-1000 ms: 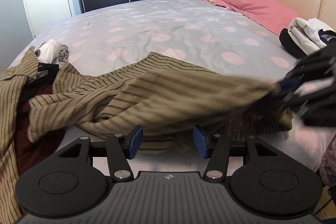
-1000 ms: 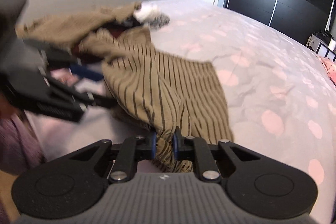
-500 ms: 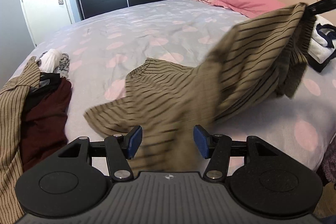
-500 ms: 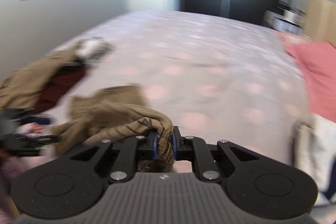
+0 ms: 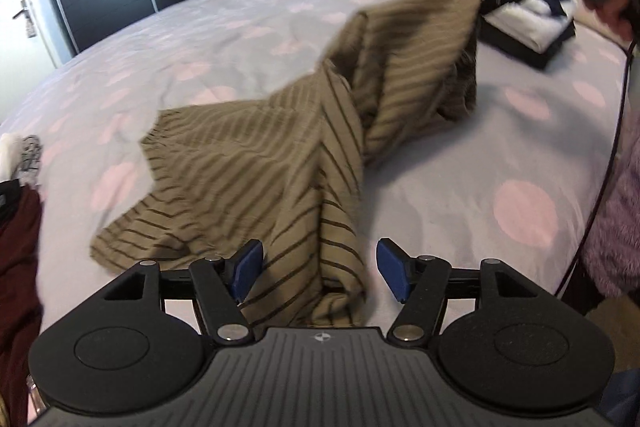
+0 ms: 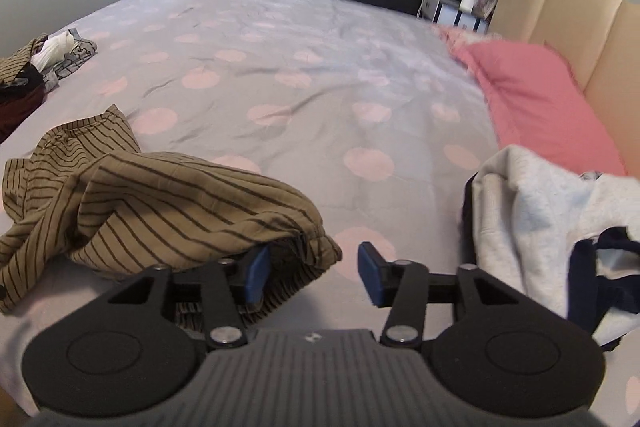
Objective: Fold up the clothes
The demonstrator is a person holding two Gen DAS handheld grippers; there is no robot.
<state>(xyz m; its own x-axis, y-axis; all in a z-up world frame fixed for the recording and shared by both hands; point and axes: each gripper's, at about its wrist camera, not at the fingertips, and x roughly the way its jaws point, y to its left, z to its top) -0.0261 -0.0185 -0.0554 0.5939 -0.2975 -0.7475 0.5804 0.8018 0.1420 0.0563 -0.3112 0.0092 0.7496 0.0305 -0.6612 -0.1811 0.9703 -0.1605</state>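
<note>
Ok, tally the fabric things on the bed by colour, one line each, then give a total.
Olive with dark stripes: 2, the striped garment by the tongs and another in the far pile
Pink: 1, the pillow
Light grey: 1, the sweatshirt on the folded stack
Maroon: 1, the dark red garment
White: 1, the small white item
Total: 6; hidden layers not counted.

Left gripper: jaws apart, just been opening, cloth lying loose between the pads, unpinched. Right gripper: jaws just sprung apart, cloth against the left pad only, right pad bare.
</note>
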